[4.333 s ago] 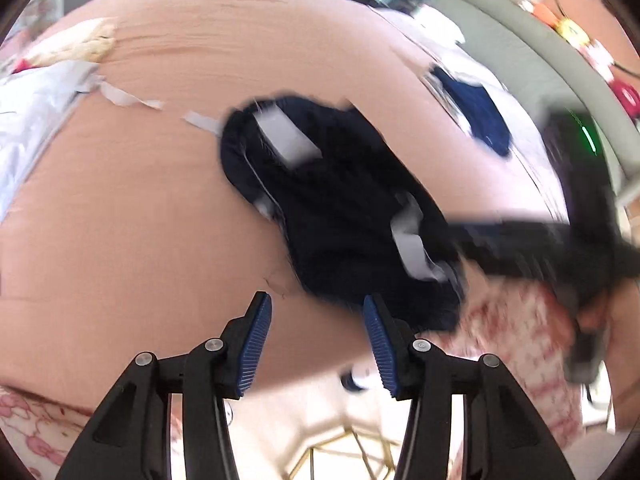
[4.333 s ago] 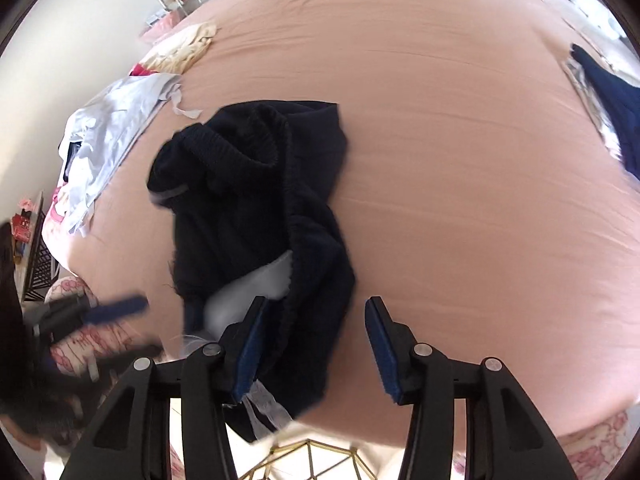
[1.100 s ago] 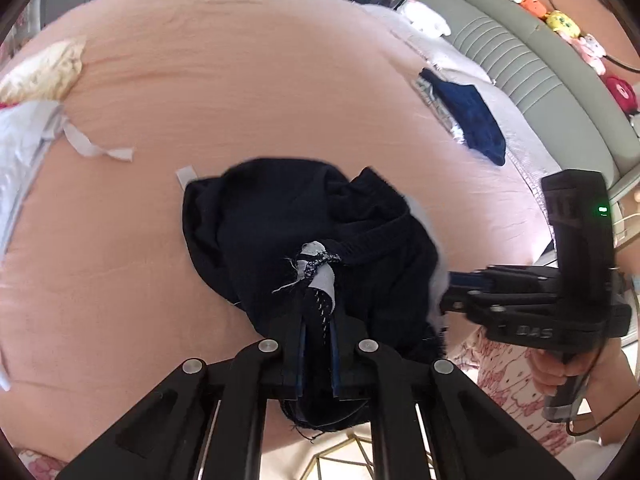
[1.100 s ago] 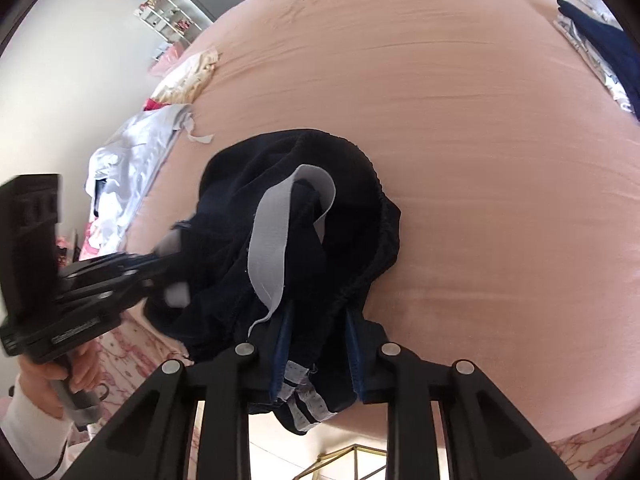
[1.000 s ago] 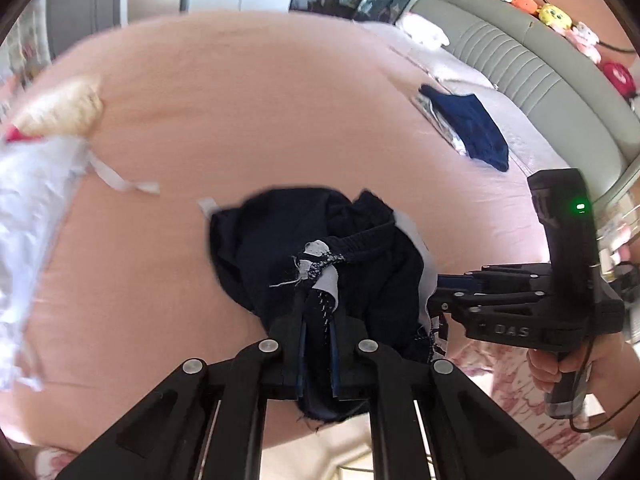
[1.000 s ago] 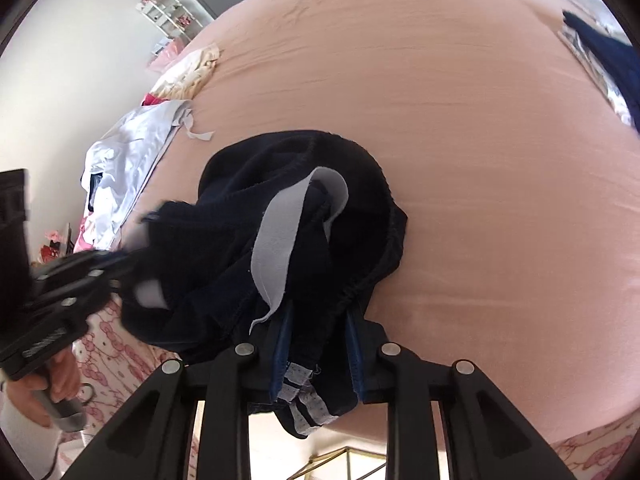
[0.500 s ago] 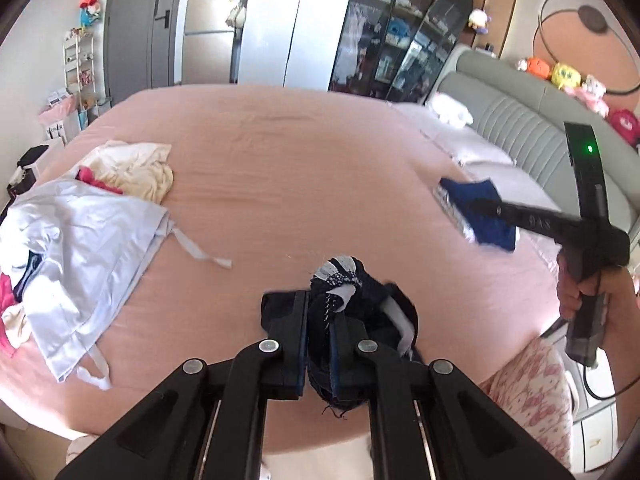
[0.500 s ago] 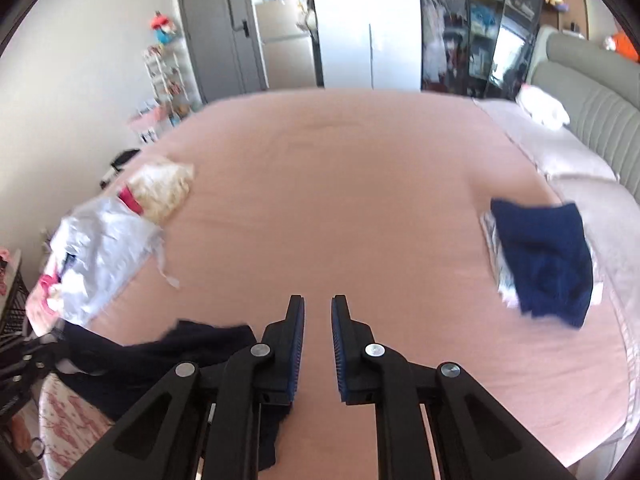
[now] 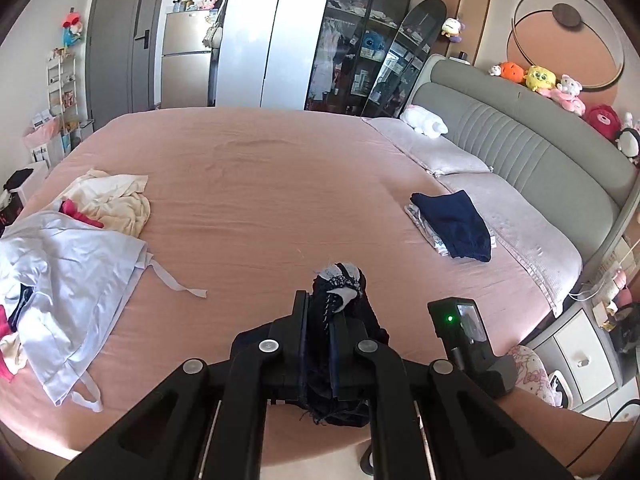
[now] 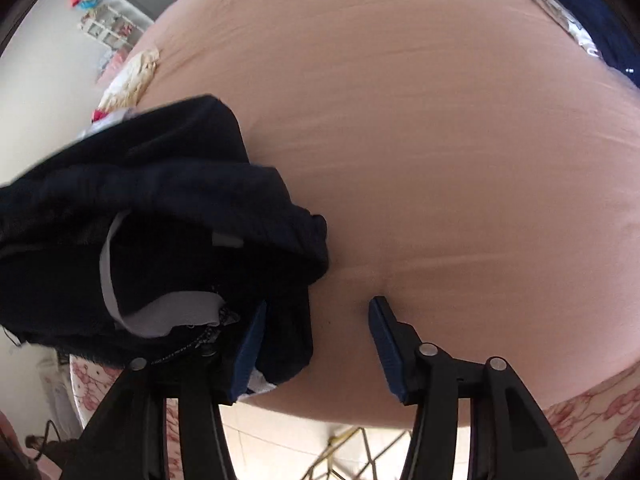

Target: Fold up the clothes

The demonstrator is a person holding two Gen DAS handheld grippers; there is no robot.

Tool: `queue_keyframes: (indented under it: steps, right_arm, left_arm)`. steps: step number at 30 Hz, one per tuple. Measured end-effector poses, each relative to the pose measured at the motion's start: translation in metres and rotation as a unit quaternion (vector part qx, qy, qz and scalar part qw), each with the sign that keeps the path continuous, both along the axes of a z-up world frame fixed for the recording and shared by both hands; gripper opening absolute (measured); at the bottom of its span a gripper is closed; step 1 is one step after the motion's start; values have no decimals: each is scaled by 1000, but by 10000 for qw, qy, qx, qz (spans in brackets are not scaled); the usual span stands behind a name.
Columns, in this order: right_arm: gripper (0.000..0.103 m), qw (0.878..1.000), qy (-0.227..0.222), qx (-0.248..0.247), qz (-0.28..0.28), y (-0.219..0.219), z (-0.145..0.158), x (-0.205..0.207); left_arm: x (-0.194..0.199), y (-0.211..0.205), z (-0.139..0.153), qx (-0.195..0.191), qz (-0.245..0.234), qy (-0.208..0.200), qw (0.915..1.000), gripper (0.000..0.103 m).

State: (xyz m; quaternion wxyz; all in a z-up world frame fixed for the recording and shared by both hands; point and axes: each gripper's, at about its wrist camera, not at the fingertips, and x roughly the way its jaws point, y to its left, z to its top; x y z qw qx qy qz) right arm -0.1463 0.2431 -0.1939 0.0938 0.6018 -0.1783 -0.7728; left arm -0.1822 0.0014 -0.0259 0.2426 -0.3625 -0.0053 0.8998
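Left gripper [image 9: 322, 344] is clamping the bunched dark garment [image 10: 160, 240] above the bed [image 10: 440, 140] edge, right gripper [image 10: 316, 344] is gaping empty, cloth hanging just to its left.

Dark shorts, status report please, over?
Left gripper shut on dark shorts. Right gripper open beside them. Shorts bunched, unfolded, near bed edge. Nothing blocking.

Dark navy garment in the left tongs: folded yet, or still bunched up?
Still bunched. The dark navy garment hangs in crumpled layers, pale lining showing, pinched in the shut left tongs; the right tongs are open.
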Motion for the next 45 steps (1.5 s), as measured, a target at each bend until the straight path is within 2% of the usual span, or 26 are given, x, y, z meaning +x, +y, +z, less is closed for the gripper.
queue_keyframes:
  steps: [2,5,6,7,9,10,11,12,14,16,18,23,27,30,33,35,36,38,40,41,45]
  right_arm:
    - [55,9995,-9,-250,-203,6,-5,1]
    - [56,9954,164,-796,-515,20,5,-2]
    - [62,9947,175,-858,-548,22,6,-2]
    - [64,9943,193,-888,-562,22,7,-3]
    - [62,9974,328,-540,-355,19,11,-1]
    - [56,9982,395,-366,-250,18,14,0]
    - [37,9986,462,-192,-146,17,16,0]
    - [27,9986,529,-18,-42,15,18,1]
    - [15,9971,662,331,167,12,23,3]
    - [8,9935,817,708,363,10,30,5]
    - [8,9803,1287,1447,394,17,63,9]
    - [8,9529,2272,2000,214,47,149,19]
    - [8,9309,2939,2167,75,51,210,20]
    - [8,9201,3304,2105,-29,35,244,13]
    - [8,9159,3450,2044,-163,41,263,18]
    - [8,9129,3547,2003,-252,44,275,22]
    - [8,9114,3595,1982,-297,46,281,24]
    - [8,9081,3690,1940,-386,50,293,27]
    - [8,9047,3785,1898,-475,53,306,30]
    - [8,9037,3813,1881,-511,54,310,32]
    - [8,9172,3507,1847,-406,48,271,27]
  left_arm:
    - [3,-1,0,40,20,-7,10000,7]
    - [8,-5,2,142,59,-11,9999,7]
    - [10,-7,3,210,37,-18,9998,7]
    - [11,-9,5,299,25,-31,9995,7]
    - [13,-12,8,425,36,-22,9991,7]
    - [13,-13,8,398,68,-1,9992,7]
    - [14,-13,9,371,100,20,9993,7]
    - [15,-14,9,310,124,45,9994,7]
    - [17,-17,9,139,212,112,9996,7]
    - [16,-23,9,120,318,107,9994,7]
    - [14,-30,10,164,452,86,9988,7]
    - [12,-31,29,246,434,320,9982,7]
    - [10,-22,48,268,270,571,9976,7]
    - [3,-11,54,62,254,679,9974,7]
    - [-3,-9,58,-99,416,788,9960,7]
    - [-10,-10,52,-123,549,632,9964,8]
    - [-16,-10,44,-137,559,404,9975,9]
    - [-30,-8,19,-106,376,-342,9986,13]
    - [-34,-2,-11,-106,151,-1017,9946,18]
    - [-33,1,-20,-69,13,-1150,9933,18]
    - [-17,8,-38,358,-644,-1201,9900,18]
